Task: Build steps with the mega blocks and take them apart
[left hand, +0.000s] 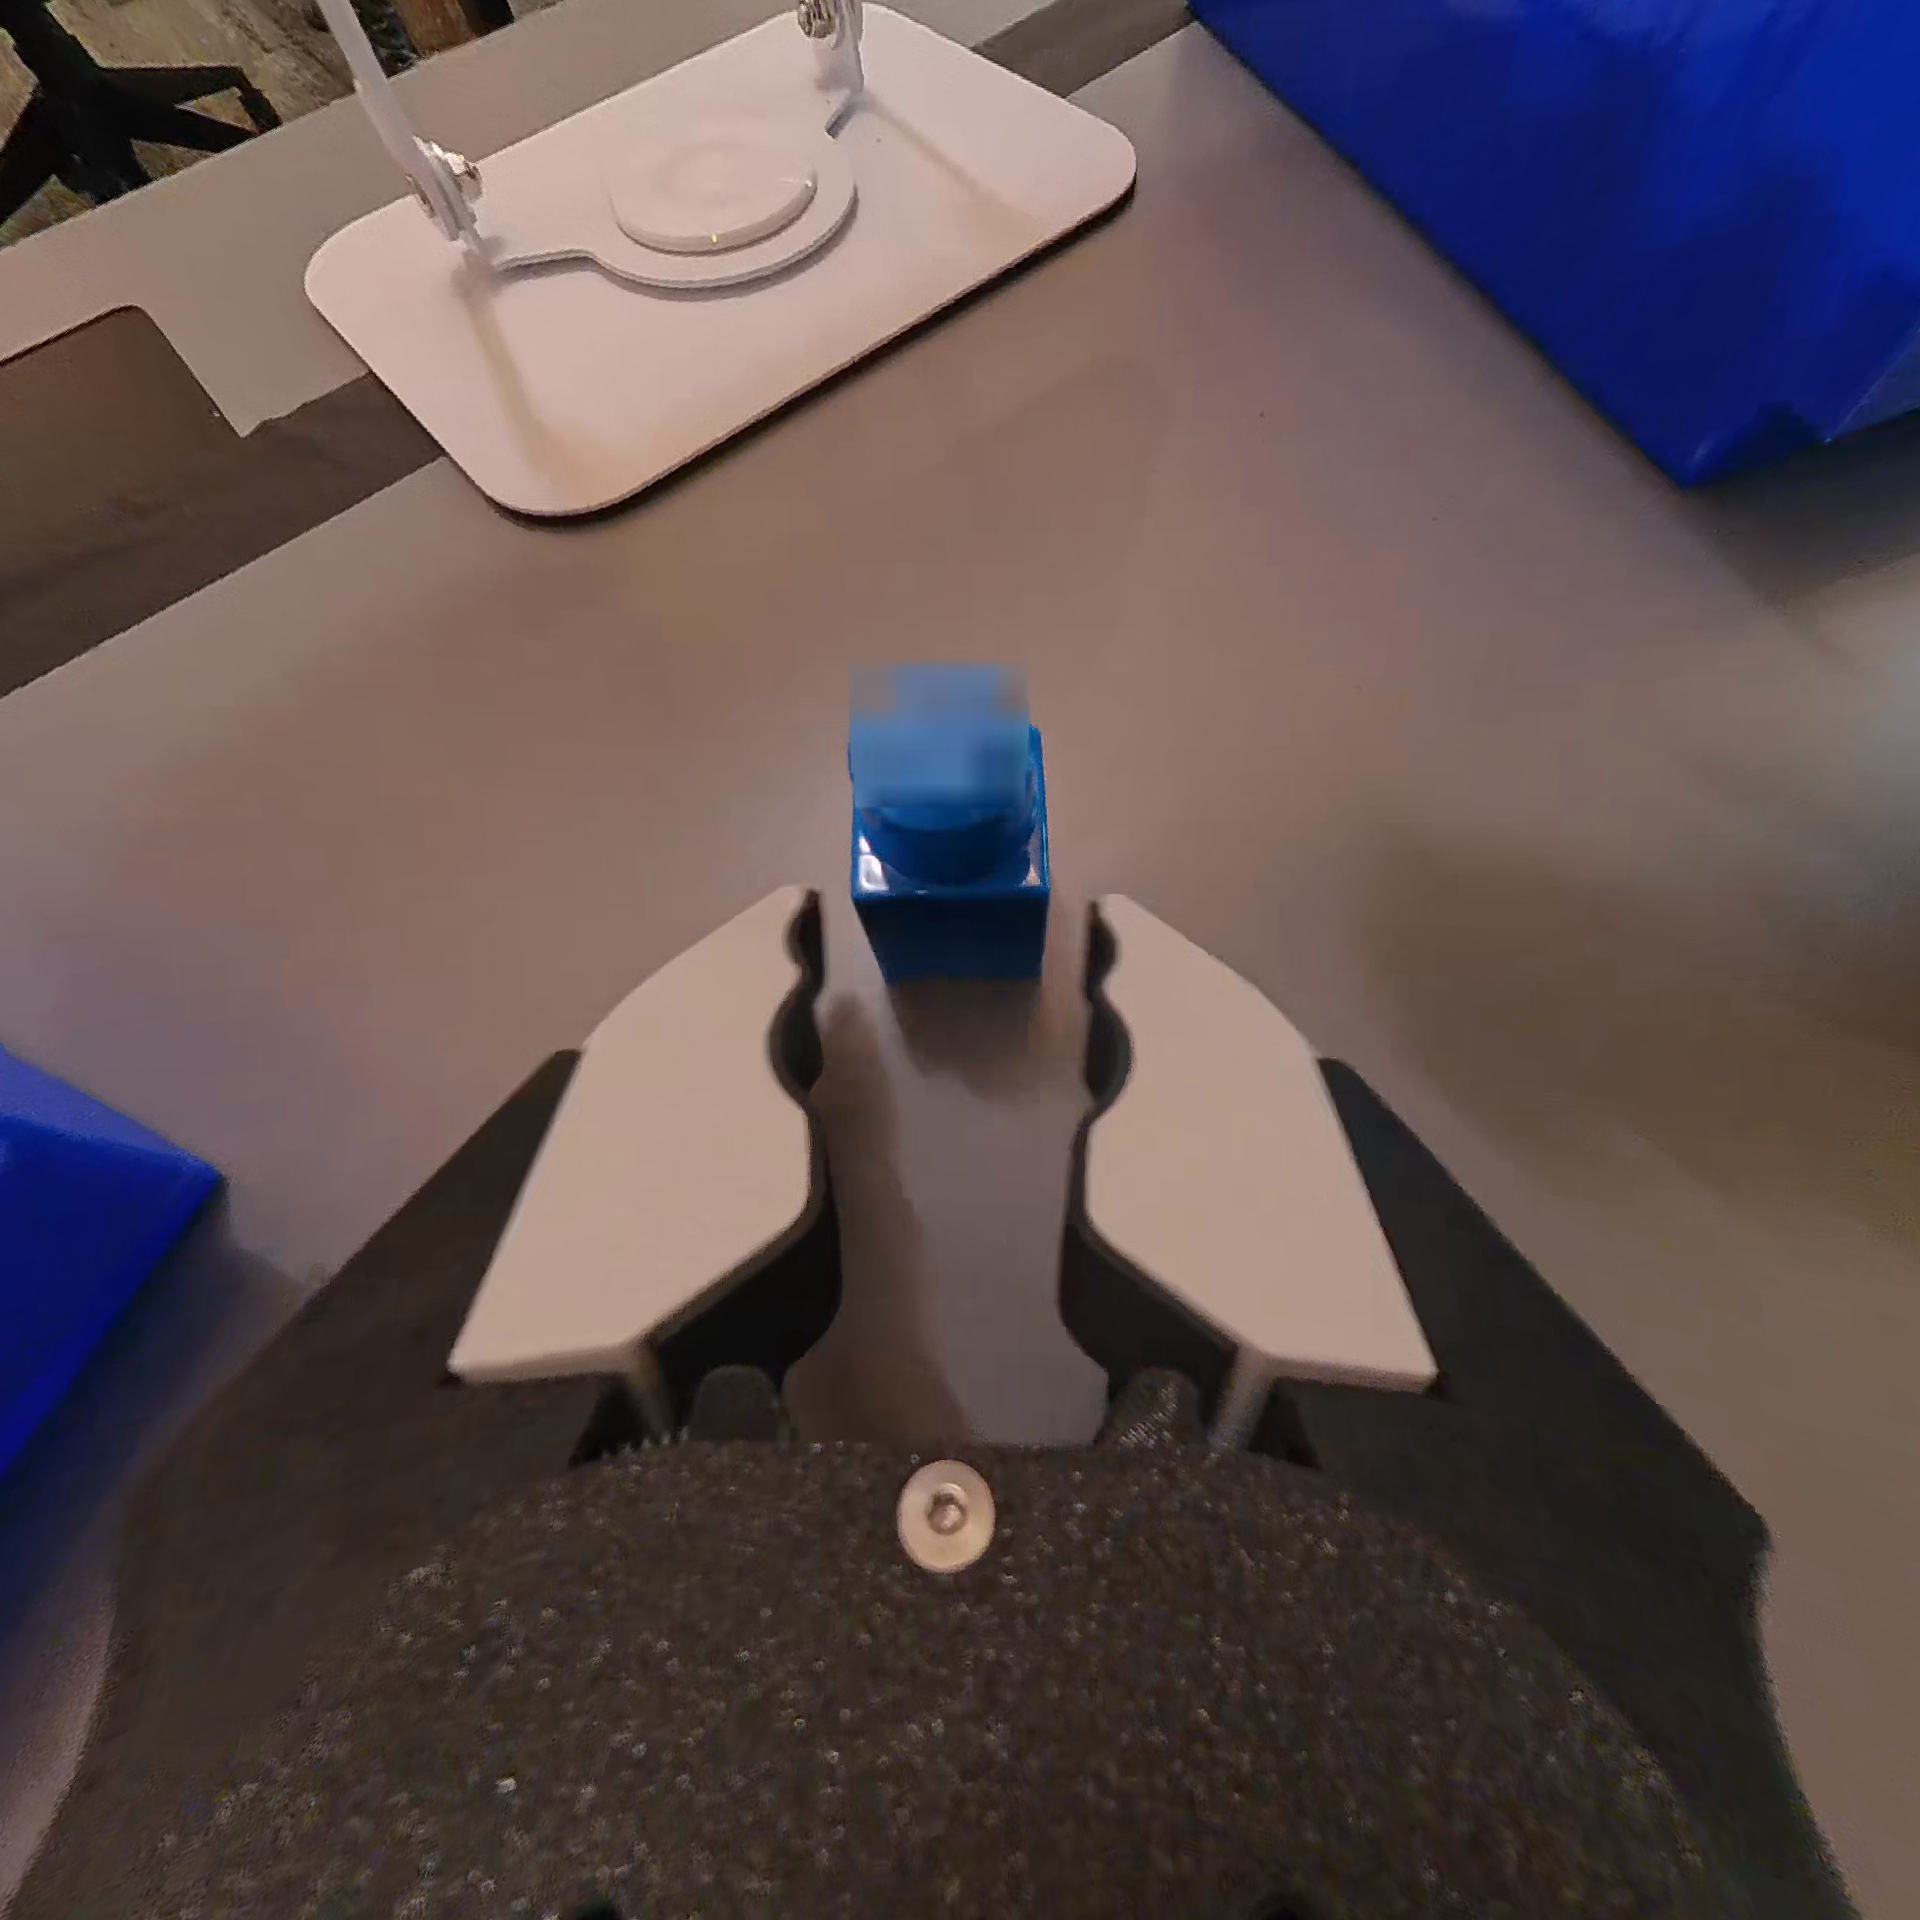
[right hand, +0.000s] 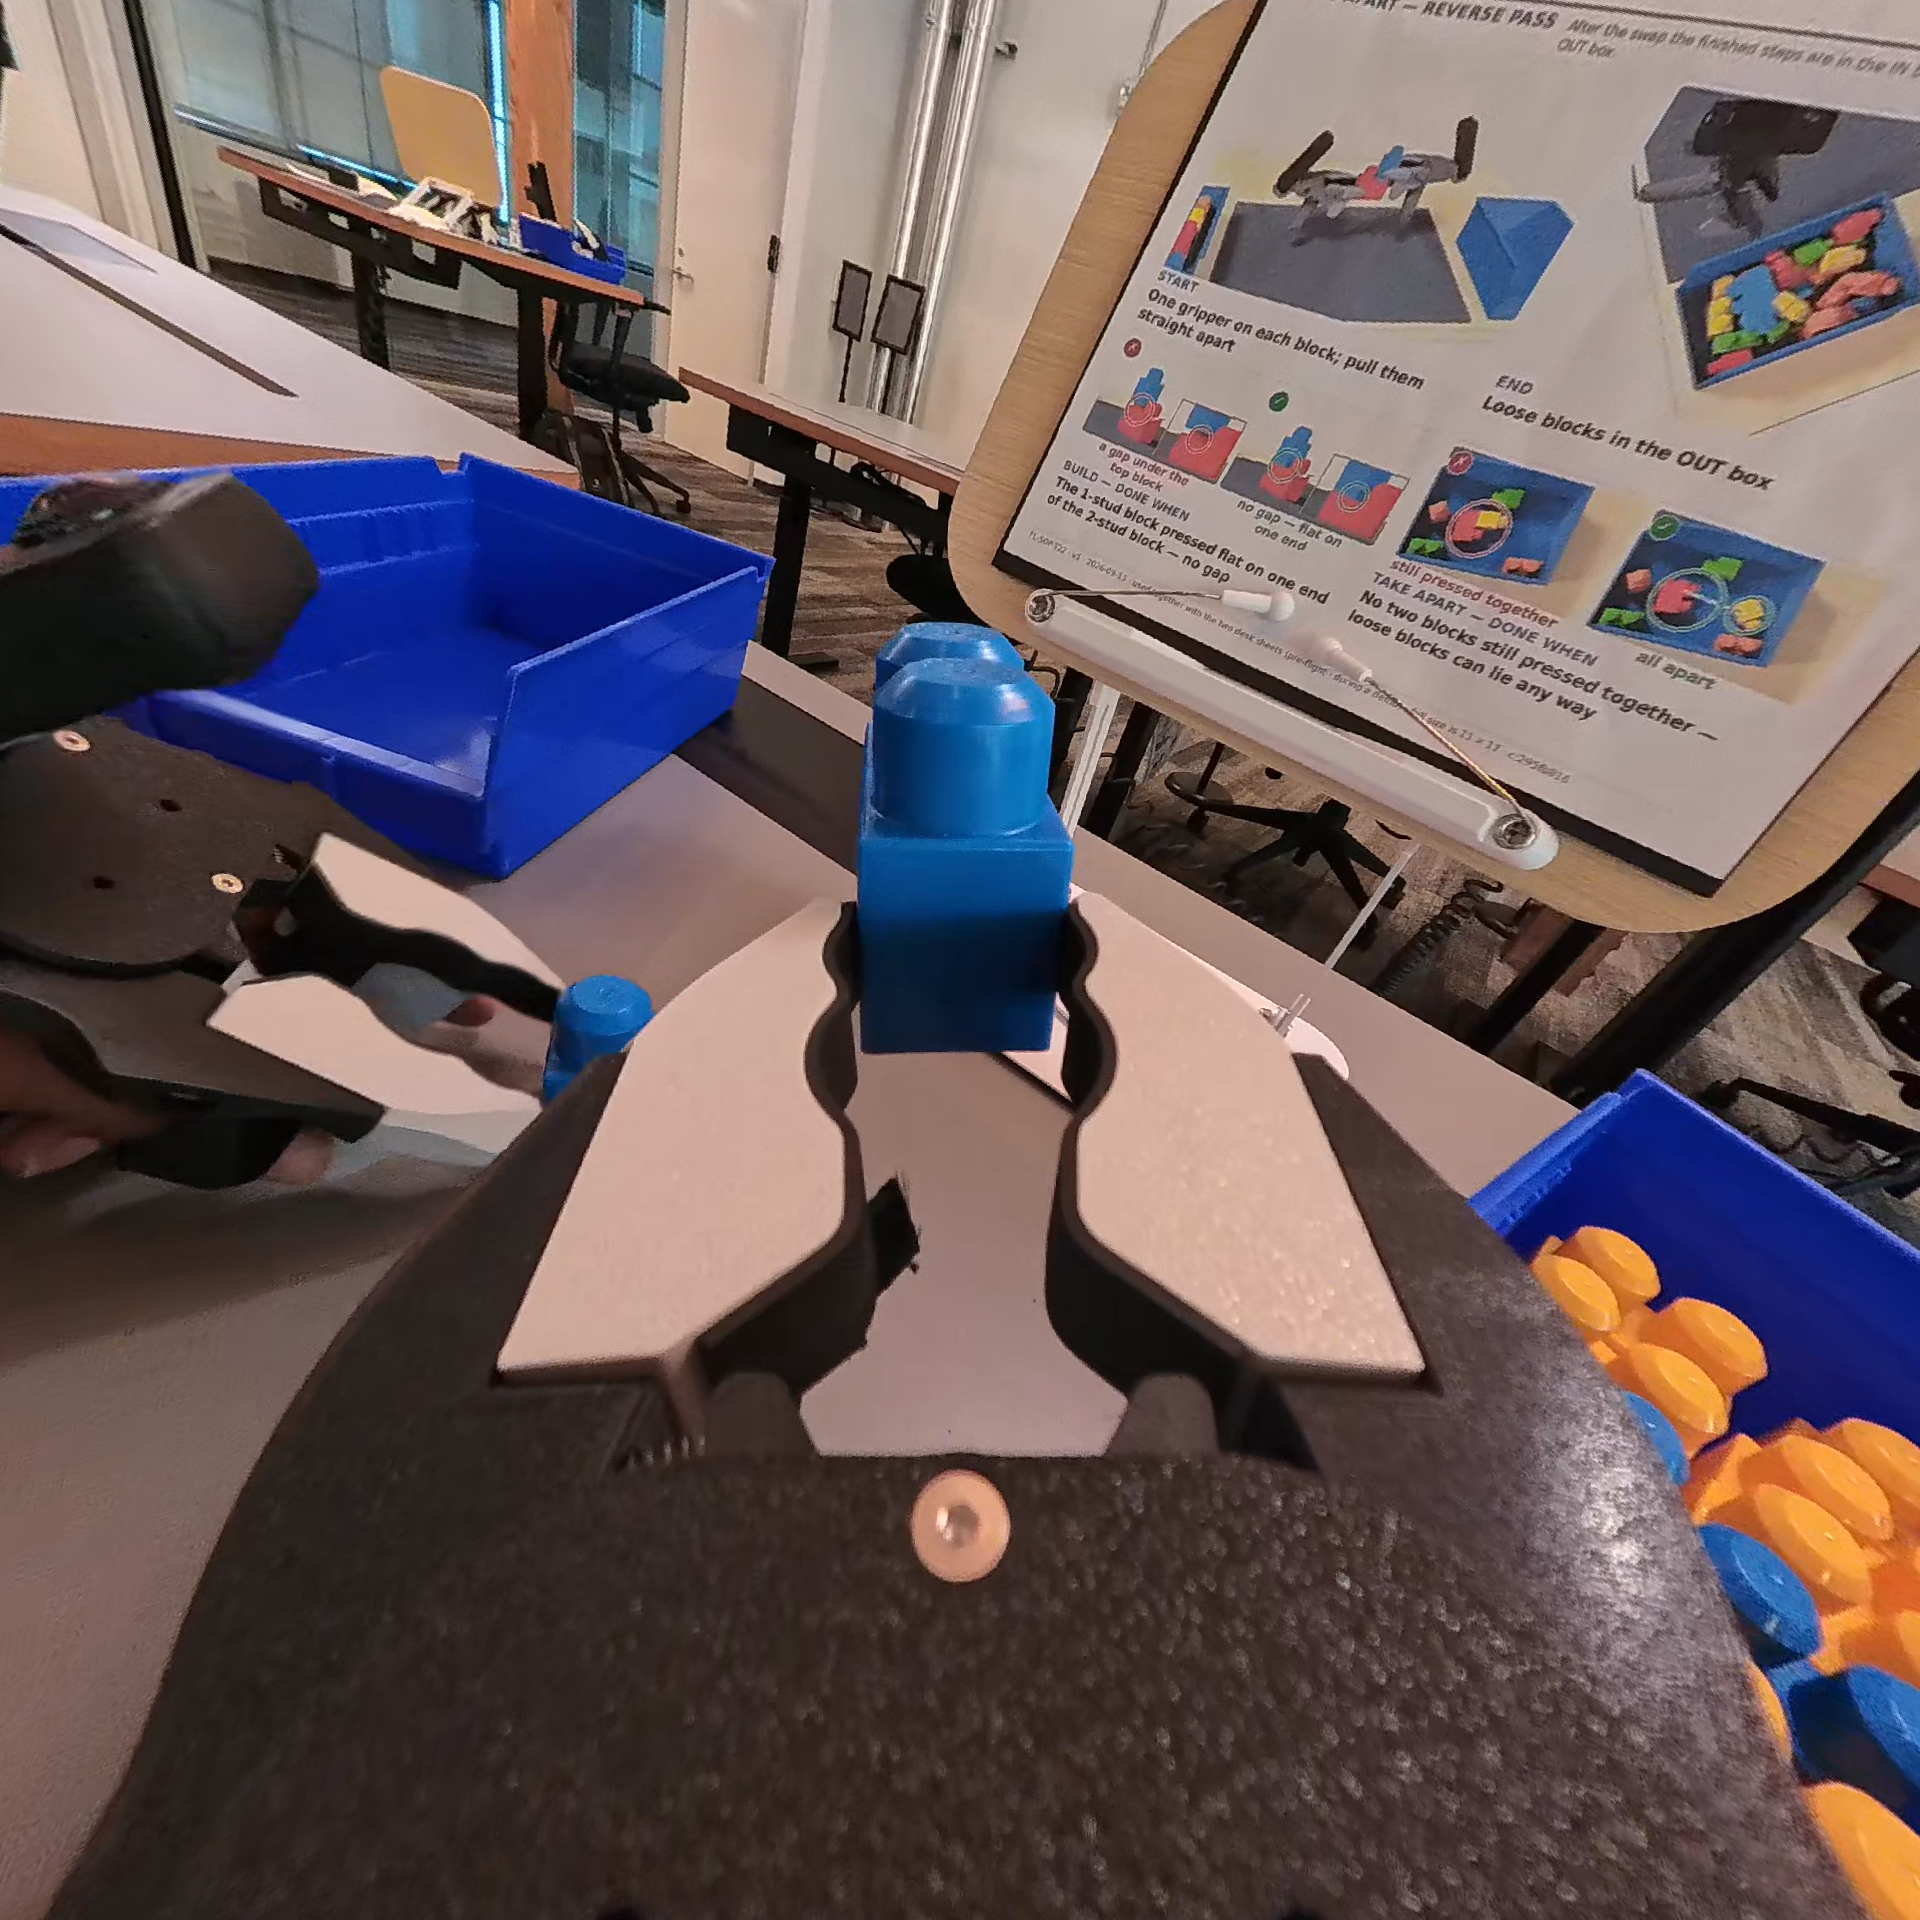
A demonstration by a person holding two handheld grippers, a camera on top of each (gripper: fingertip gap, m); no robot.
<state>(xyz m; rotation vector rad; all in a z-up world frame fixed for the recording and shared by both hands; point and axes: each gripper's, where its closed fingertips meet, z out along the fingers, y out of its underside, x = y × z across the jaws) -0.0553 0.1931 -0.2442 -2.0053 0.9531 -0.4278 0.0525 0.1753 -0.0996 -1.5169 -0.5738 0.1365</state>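
A small blue one-stud block point(left hand: 951, 914) stands upright on the grey table point(left hand: 1351, 675), just past my left gripper's fingertips. My left gripper point(left hand: 951, 909) is open and its fingers flank the block's near edge without touching it. In the right wrist view my right gripper point(right hand: 961, 966) is shut on a blue two-stud block point(right hand: 961, 894) and holds it upright above the table. The left gripper point(right hand: 520, 1039) shows there at the left, with the one-stud block point(right hand: 600, 1023) at its tips.
An empty blue bin point(right hand: 468, 665) sits at the far left of the table. A blue bin point(right hand: 1683, 1205) with several orange and blue blocks is at the right. An instruction board point(right hand: 1455, 416) stands on a white base point(left hand: 717, 260) behind. A hand point(right hand: 62, 1132) holds the left gripper. Across from one pair of fingers to the other is roughly 20 centimeters.
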